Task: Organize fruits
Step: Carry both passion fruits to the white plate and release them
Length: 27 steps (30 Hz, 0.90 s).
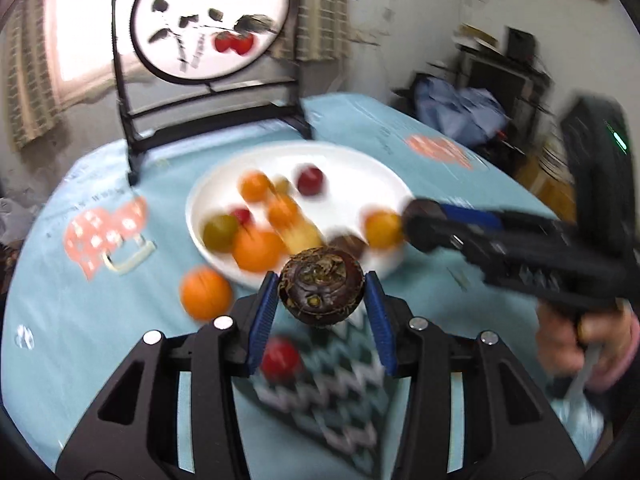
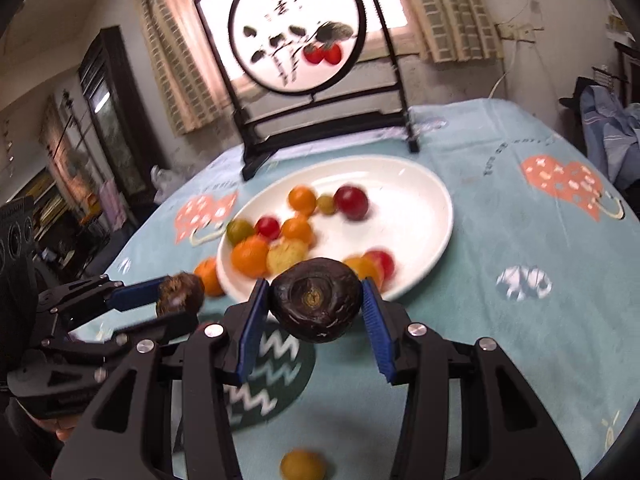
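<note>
No brand or label is being shown legibly; dark brush characters on the round painted screen (image 2: 298, 28) and a line of print on the blue tablecloth (image 1: 100, 340) are being blurred beyond reading.

A dark mangosteen (image 1: 321, 289) is being gripped between the blue pads of the left gripper (image 1: 320, 300), its jaws standing narrow and pressed on the fruit, above the table just short of the white plate (image 1: 360, 160). A second dark mangosteen (image 2: 316, 300) is being held the same way by the right gripper (image 2: 316, 308), over the plate's near rim.

Only in the left wrist view are a red fruit (image 1: 280, 360) on the zigzag mat (image 1: 320, 400) and a hand (image 1: 580, 336) on the other tool being seen. Only in the right wrist view is a yellow fruit (image 2: 302, 465) being shown near the table's front edge.

An orange (image 1: 206, 294) is lying just outside the plate. The plate's right half is being left largely bare, fruits being crowded to its left.
</note>
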Available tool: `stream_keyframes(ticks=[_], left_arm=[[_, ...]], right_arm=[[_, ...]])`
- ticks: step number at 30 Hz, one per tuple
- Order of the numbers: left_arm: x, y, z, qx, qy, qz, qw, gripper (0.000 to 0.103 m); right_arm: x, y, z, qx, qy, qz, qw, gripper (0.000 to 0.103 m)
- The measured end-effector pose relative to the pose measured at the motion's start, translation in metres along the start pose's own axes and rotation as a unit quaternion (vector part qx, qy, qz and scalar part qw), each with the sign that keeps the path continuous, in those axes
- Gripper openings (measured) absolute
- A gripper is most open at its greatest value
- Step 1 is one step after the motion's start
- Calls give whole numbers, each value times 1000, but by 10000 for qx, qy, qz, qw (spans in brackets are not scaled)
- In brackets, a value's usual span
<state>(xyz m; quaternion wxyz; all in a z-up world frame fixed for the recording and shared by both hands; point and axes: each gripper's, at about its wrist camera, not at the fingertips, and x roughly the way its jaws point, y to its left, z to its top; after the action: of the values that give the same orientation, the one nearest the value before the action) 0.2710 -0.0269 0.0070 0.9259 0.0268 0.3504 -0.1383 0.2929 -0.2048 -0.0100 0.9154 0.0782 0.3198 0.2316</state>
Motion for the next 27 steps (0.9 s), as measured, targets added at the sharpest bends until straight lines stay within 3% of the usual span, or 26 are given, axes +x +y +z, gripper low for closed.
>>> stream_keyframes(ticks=[4, 10, 11, 13, 16, 22, 27], left_arm=[[36, 15, 33, -271, 67, 189, 9994, 45], [76, 25, 54, -340, 299, 521, 9976, 47], [76, 27, 56, -398, 291, 659, 9966, 69], [64, 32, 55, -588, 163, 878, 9943, 99], [31, 39, 45, -800, -112, 596, 9949, 99], [-14, 58, -4, -1135, -267, 801, 9900, 100], [-20, 67, -45, -1431, 13, 835, 9862, 100]], right_arm=[[23, -14, 20, 182, -53, -116, 9998, 47], [54, -28, 34, 295, 87, -215, 9993, 48], [57, -28, 33, 284, 142, -248, 9992, 48], [52, -31, 33, 414, 184, -294, 9985, 52], [34, -25, 31, 341, 169, -114, 9992, 52], [3, 4, -4, -201, 353, -51, 9992, 52], [-3, 27, -44, -827, 980, -341, 9912, 52]])
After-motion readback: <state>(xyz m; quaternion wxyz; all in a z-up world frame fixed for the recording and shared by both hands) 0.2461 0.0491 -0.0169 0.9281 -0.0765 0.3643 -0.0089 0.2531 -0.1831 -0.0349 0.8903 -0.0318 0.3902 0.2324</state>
